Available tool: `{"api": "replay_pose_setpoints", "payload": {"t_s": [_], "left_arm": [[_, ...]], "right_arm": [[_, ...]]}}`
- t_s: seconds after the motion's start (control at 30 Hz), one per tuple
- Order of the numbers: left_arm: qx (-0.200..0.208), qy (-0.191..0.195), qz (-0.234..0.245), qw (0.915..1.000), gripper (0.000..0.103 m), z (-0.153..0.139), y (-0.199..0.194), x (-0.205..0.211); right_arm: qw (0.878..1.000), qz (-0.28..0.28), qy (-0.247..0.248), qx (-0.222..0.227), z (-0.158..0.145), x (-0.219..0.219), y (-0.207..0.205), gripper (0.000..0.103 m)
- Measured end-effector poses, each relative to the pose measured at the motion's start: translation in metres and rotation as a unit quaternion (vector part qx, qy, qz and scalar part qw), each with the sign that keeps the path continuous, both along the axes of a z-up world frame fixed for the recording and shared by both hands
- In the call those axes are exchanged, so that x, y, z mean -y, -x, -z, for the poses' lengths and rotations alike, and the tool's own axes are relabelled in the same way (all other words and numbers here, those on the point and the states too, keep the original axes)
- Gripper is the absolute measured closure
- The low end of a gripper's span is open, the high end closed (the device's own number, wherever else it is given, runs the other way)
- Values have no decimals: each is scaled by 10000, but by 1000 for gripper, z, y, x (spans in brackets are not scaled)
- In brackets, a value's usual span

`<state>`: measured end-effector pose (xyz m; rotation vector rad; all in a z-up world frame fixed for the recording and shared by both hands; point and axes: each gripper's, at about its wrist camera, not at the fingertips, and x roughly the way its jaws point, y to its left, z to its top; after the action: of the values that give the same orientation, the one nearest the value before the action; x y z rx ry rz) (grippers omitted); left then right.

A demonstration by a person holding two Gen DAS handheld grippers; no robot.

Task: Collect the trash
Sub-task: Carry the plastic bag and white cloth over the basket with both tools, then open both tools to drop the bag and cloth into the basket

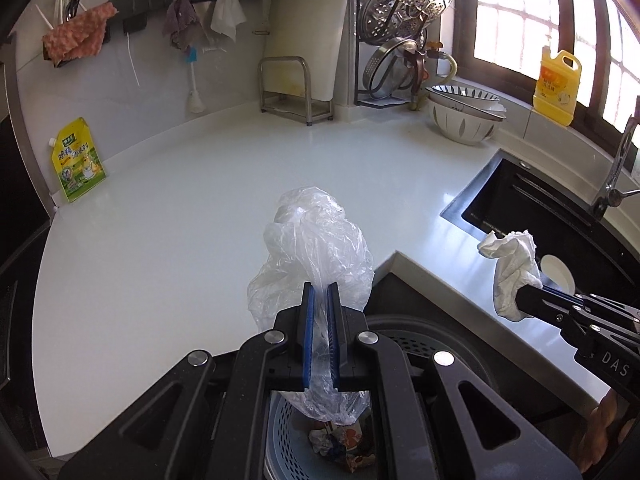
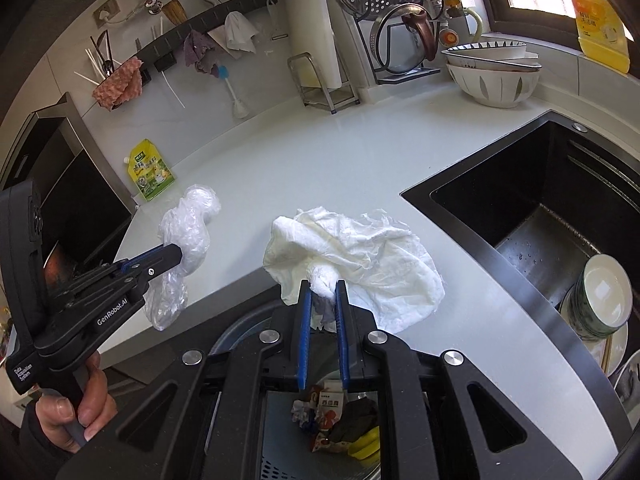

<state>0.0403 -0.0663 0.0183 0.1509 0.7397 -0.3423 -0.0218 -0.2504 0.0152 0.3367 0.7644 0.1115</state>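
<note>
Up close in the left wrist view, my left gripper (image 1: 321,294) pinches a crumpled clear plastic bag (image 1: 316,248) between its blue pads, held over the edge of the white counter (image 1: 180,208) with the perforated trash bin (image 1: 282,420) below. From the right wrist view, my right gripper (image 2: 323,292) is clamped on a crumpled white paper towel (image 2: 360,256), held above the same bin (image 2: 280,432) of wrappers, beside the black sink (image 2: 532,200).

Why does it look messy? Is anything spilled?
Nothing is spilled. The counter is clean. The left gripper holds a plastic bag and the right gripper a tissue, both above the bin.
</note>
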Motion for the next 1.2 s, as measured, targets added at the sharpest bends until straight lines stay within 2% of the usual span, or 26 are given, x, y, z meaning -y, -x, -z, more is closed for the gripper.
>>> {"api": "replay_pose_setpoints", "payload": {"t_s": [0.13,0.2,0.53,0.8,1.2], "left_arm": [[-39,-49,13,10000,96,6,20,-7],[-80,-85,20,9999,96,10,28,-11],[-312,-40,-22,9995,96,40,58,-20],[-577,-51,-163,9982,96,69,67,-21],[-763,-100,-340,9965,95,82,66,-28]], "right_arm": [[9998,8,117,155,1,-10,20,92],[9998,45,-17,186,7,-11,30,92],[9996,-194,-202,-100,49,-31,55,92],[9984,-374,-198,-382,77,-41,60,90],[9973,-567,-115,-462,84,-54,54,89]]}}
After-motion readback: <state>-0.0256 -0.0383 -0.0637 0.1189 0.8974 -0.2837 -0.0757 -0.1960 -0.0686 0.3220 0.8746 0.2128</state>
